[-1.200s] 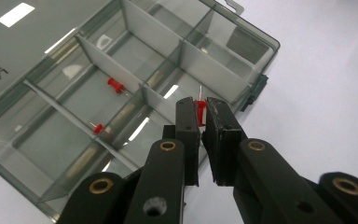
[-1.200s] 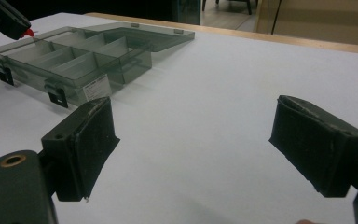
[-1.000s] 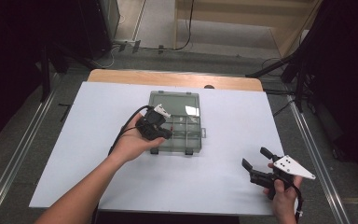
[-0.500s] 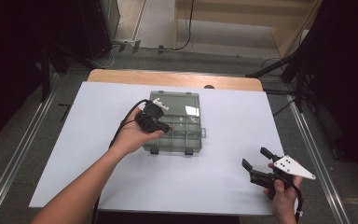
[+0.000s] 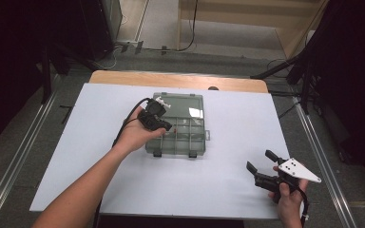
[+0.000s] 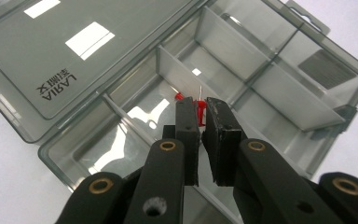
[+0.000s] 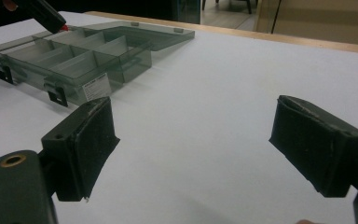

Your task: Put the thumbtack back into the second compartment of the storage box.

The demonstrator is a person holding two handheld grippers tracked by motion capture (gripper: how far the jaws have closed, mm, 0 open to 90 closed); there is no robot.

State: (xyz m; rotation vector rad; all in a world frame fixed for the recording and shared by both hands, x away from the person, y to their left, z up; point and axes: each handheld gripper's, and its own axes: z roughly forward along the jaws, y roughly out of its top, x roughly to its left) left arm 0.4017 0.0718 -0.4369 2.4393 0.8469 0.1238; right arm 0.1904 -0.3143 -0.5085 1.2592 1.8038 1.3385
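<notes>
While the left gripper (image 6: 199,119) hangs over the open organiser box (image 5: 190,124), its two black jaws are pinched nearly together on a red pushpin (image 6: 198,110). The pin is small, with a bright red plastic head caught between the jaw tips and a thin metal point that sticks up past them. It sits above one of the middle compartments of the box, and a second bit of red shows just beside the tips, though whether that is another pin or a reflection in the plastic is hard to tell. From above, the left gripper (image 5: 155,119) is over the box's left half, held in the person's left hand (image 5: 135,135).

That box is smoky clear plastic, split by upright dividers into several compartments, with its lid folded flat on the far side and two dark latches on the near edge. In the right gripper view the box (image 7: 74,56) lies well off to the far left, with a white label on its near wall.

Well away from the box, toward the near right corner of the white table (image 5: 228,180), the right gripper (image 5: 262,162) rests with its jaws spread wide, nothing between them.
</notes>
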